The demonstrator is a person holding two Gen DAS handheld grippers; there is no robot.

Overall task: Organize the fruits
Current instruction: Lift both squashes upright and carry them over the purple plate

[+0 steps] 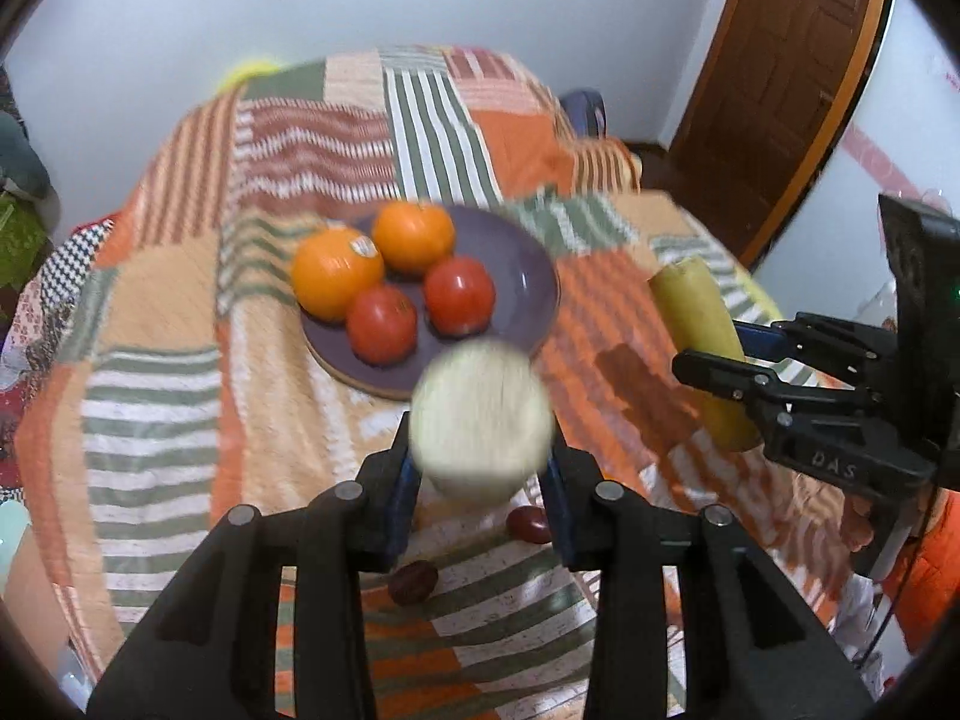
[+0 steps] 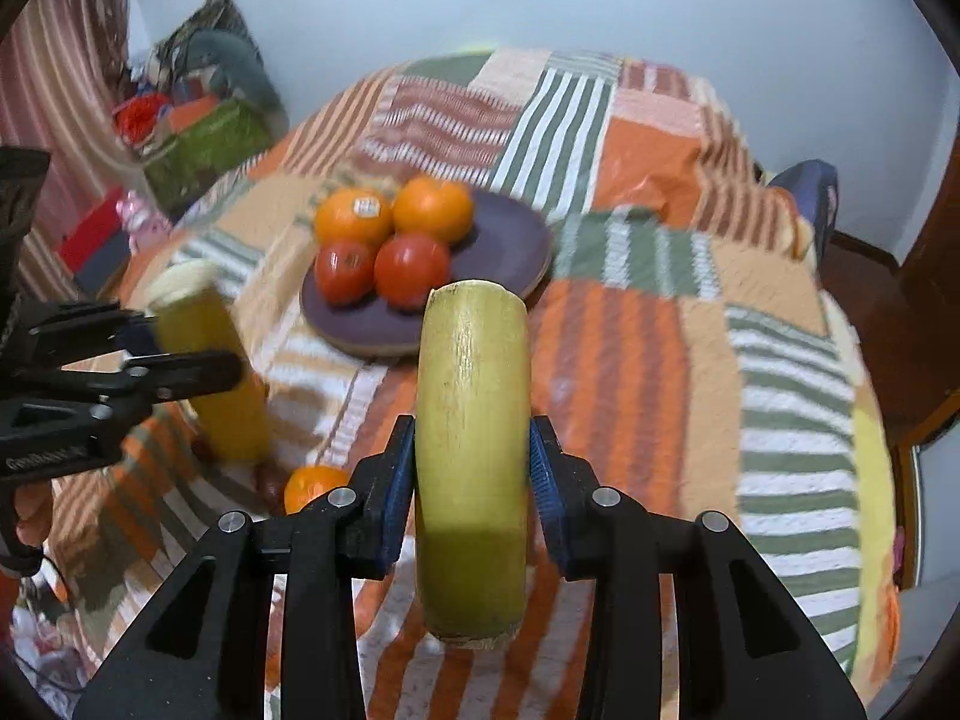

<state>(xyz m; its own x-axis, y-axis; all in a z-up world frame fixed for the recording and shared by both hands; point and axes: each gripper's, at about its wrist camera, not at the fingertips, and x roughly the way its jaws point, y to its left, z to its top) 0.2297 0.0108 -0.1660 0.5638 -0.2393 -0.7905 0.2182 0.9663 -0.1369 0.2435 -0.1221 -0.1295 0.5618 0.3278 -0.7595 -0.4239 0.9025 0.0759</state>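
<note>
A purple plate (image 1: 516,258) (image 2: 510,240) on the patchwork cloth holds two oranges (image 1: 336,279) (image 2: 354,216) and two red tomatoes (image 1: 459,294) (image 2: 411,267). My left gripper (image 1: 480,450) is shut on a yellow-green cane piece (image 1: 480,411), its pale cut end toward the camera, held above the cloth just in front of the plate. It also shows in the right wrist view (image 2: 204,360). My right gripper (image 2: 471,468) is shut on a second cane piece (image 2: 471,420), held right of the plate; it also shows in the left wrist view (image 1: 699,324).
Two small dark red fruits (image 1: 528,523) (image 1: 414,581) lie on the cloth under my left gripper. A small orange (image 2: 312,483) lies near the front edge. Clutter and boxes (image 2: 204,144) stand left of the table, a wooden door (image 1: 780,78) at the right.
</note>
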